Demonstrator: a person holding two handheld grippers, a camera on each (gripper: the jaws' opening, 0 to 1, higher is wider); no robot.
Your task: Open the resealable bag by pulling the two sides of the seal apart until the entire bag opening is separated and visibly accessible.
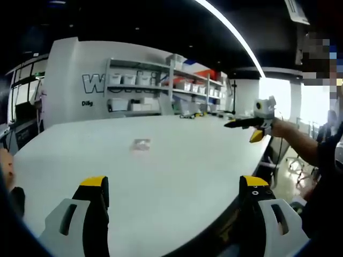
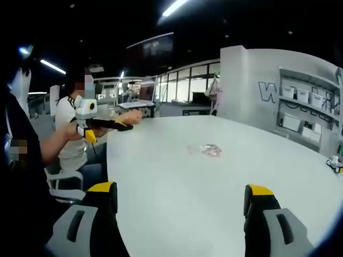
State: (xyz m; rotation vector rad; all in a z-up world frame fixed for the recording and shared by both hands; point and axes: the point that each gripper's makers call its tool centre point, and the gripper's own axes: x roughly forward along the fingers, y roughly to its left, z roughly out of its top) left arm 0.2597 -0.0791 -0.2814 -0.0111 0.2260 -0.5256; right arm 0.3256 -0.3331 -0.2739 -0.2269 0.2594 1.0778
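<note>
Holding both grippers over the table (image 1: 177, 176), jaws apart, gripping nothing.
One bag (image 2: 205, 150) lies flat mid-table, well ahead of left gripper (image 1: 174, 187) and right gripper (image 2: 182, 195); wall lettering unreadable.

Wide bare table (image 1: 177, 160) ahead of both grippers, open run to the bag (image 2: 205, 150). Shelves (image 1: 161, 85) stand far beyond; seated person (image 2: 69, 128) off the table edge.

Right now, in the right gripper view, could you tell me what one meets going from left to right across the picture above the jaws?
Seated person's arm → left gripper held over the table edge → resealable bag lying on the white table → wall shelves with bins.
</note>
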